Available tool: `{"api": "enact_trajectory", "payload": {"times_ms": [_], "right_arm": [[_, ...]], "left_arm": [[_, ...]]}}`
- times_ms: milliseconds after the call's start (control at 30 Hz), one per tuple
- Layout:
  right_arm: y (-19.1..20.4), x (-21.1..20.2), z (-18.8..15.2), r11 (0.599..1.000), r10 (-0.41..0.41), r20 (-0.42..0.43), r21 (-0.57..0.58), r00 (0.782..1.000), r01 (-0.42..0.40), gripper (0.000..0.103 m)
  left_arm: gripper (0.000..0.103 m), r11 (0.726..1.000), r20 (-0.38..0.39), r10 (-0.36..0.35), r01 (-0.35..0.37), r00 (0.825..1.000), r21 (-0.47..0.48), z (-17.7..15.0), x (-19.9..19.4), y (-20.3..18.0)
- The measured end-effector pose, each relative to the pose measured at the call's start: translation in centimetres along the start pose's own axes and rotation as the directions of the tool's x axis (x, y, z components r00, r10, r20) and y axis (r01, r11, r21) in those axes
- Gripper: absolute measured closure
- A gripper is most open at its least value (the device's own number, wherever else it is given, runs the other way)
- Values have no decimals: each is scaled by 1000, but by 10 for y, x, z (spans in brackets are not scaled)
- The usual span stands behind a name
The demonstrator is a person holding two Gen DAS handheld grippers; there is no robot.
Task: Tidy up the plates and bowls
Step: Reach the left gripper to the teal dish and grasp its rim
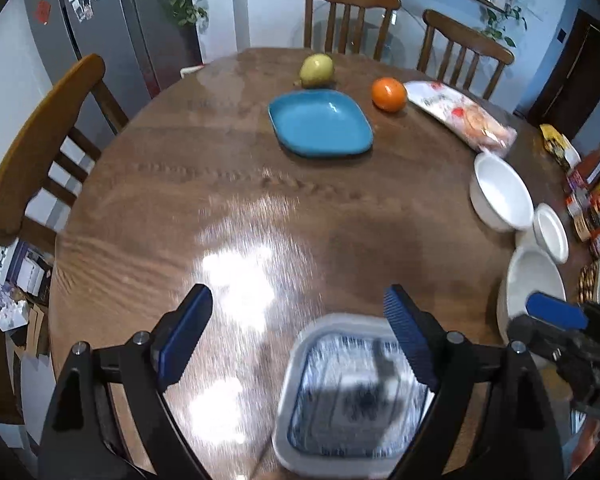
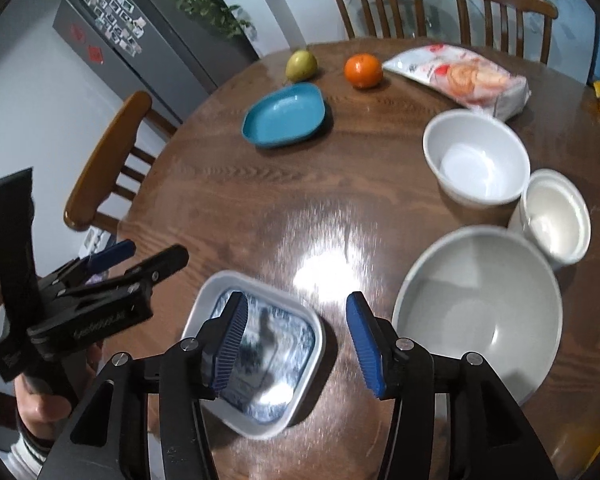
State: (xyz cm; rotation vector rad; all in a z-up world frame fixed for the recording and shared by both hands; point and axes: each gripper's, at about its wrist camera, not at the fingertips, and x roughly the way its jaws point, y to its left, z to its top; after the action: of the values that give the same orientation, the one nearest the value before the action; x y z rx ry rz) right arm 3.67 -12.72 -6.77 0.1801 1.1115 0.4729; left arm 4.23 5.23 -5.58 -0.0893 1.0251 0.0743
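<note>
A square white dish with a blue pattern (image 1: 352, 396) (image 2: 268, 360) lies on the round wooden table near its front edge. My left gripper (image 1: 300, 336) is open above the table, the dish just under its right finger. My right gripper (image 2: 296, 344) is open above the dish's right rim. A blue plate (image 1: 320, 124) (image 2: 284, 116) lies at the far middle. A large grey-white bowl (image 2: 480, 312) (image 1: 532, 292) sits at the right. A white bowl (image 2: 476, 156) (image 1: 500, 192) and a small white cup-like bowl (image 2: 556, 216) (image 1: 550, 232) stand behind it.
A pear (image 1: 317, 70) (image 2: 300, 65), an orange (image 1: 388, 94) (image 2: 363, 70) and a packet of snacks (image 1: 460, 114) (image 2: 460, 76) lie at the table's far side. Wooden chairs (image 1: 40, 148) stand around the table (image 1: 180, 184). Packets (image 1: 592, 200) crowd the right edge.
</note>
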Motion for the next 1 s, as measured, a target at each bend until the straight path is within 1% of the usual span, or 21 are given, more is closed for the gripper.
{"api": "enact_trajectory", "payload": {"times_ms": [100, 233, 367, 467, 633, 800, 933, 1000], "right_arm": [[2, 2, 14, 1000, -11, 30, 2, 999, 11, 50], [3, 8, 37, 1000, -1, 69, 11, 998, 1, 50], [2, 26, 66, 1000, 5, 93, 11, 996, -6, 50], [-4, 44, 84, 999, -4, 96, 46, 995, 0, 50], [-10, 73, 109, 998, -21, 103, 54, 995, 15, 50], [-11, 102, 133, 997, -22, 99, 71, 995, 15, 50], [-13, 120, 144, 996, -23, 90, 87, 996, 15, 50], [-11, 127, 150, 996, -38, 87, 83, 995, 31, 50]], "left_arm": [[16, 1000, 4, 10, -10, 1000, -11, 24, 16, 4], [16, 999, 4, 7, -7, 1000, -51, 56, 43, 14], [16, 993, -7, 15, -15, 1000, -114, 89, 77, 29], [16, 992, -14, 14, -16, 1000, -129, 103, 95, 33], [16, 995, -5, 32, -32, 999, -98, 118, 115, 34], [16, 995, -3, 46, -46, 999, -92, 129, 132, 39], [16, 996, -2, 44, -44, 999, -73, 136, 141, 41], [16, 997, -2, 42, -42, 999, -68, 139, 144, 43]]}}
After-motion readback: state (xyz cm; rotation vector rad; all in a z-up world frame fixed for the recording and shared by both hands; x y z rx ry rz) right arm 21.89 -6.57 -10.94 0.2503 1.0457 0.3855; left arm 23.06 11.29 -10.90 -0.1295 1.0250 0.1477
